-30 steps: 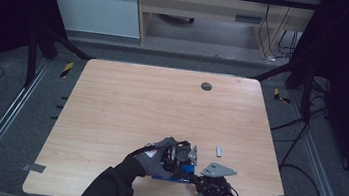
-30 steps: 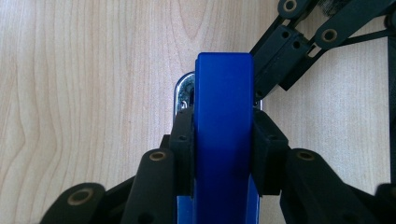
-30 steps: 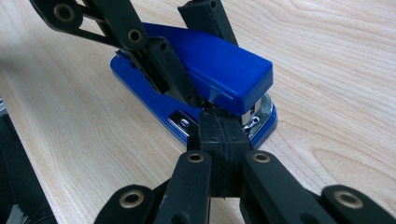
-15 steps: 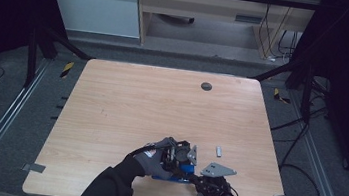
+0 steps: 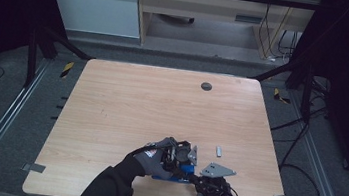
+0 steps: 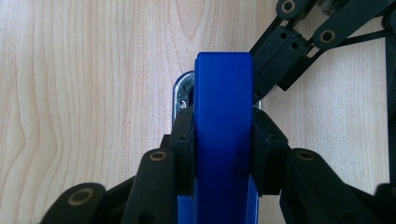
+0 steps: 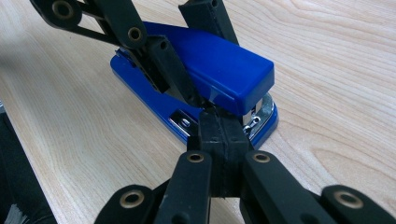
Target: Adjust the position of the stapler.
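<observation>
A blue stapler [image 6: 223, 93] lies flat on the wooden table [image 5: 126, 107], near the front edge. My left gripper [image 6: 223, 133] is shut on it, one pad on each side of the blue top arm [image 7: 219, 65]. My right gripper [image 7: 219, 119] is shut, its two jaws pressed flat together with nothing visible between them. Its tip sits at the side of the stapler's front end, by the gap between top arm and metal base. In the high view both gloved hands meet at the stapler [image 5: 176, 173], the left gripper [image 5: 180, 155] behind it and the right gripper [image 5: 199, 179] at its right.
A small grey metal strip [image 5: 218, 151] lies just right of the hands. A dark round grommet [image 5: 206, 86] sits near the table's far edge. Cables and a metal frame run along the floor on both sides.
</observation>
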Available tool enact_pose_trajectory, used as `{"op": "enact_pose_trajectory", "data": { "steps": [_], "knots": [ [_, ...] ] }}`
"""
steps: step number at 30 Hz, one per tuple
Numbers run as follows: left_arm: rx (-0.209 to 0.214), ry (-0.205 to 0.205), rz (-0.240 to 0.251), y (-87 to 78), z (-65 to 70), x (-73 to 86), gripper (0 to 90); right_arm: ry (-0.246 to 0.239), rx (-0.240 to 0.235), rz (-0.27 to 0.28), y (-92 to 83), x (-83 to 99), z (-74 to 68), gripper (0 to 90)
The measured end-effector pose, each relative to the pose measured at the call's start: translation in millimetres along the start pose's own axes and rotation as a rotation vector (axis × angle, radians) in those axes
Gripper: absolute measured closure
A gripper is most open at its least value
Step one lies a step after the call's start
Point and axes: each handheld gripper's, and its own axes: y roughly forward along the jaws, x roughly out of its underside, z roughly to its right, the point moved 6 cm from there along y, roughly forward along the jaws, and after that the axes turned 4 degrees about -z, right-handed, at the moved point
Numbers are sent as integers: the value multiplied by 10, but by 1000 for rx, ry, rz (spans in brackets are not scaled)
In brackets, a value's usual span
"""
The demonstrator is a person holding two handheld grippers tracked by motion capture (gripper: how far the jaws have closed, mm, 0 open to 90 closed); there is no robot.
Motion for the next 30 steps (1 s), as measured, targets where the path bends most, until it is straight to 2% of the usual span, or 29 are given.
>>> {"op": "enact_pose_trajectory", "data": {
  "steps": [4, 7, 13, 17, 19, 26, 30],
  "knots": [
    [6, -10, 10, 9, -3, 1, 659, -3, 0, 6, -2, 2, 3, 900],
    [10, -16, 12, 20, -6, 0, 658, -12, 19, 4, -7, 3, -2, 900],
    [14, -28, 0, 25, 5, -7, 657, -14, 29, 14, -5, 8, -3, 900],
    [6, -17, -4, 20, -4, -8, 658, -7, 30, 11, -10, 10, 2, 900],
    [4, -13, -3, 14, -4, -6, 658, 8, 13, 12, -8, 9, 9, 900],
    [2, -5, 3, 3, -3, -4, 660, 2, 16, 7, -13, 16, 6, 900],
    [-1, 4, -7, -2, 4, -17, 660, 17, 9, 9, -12, 19, 7, 900]
  ]
}}
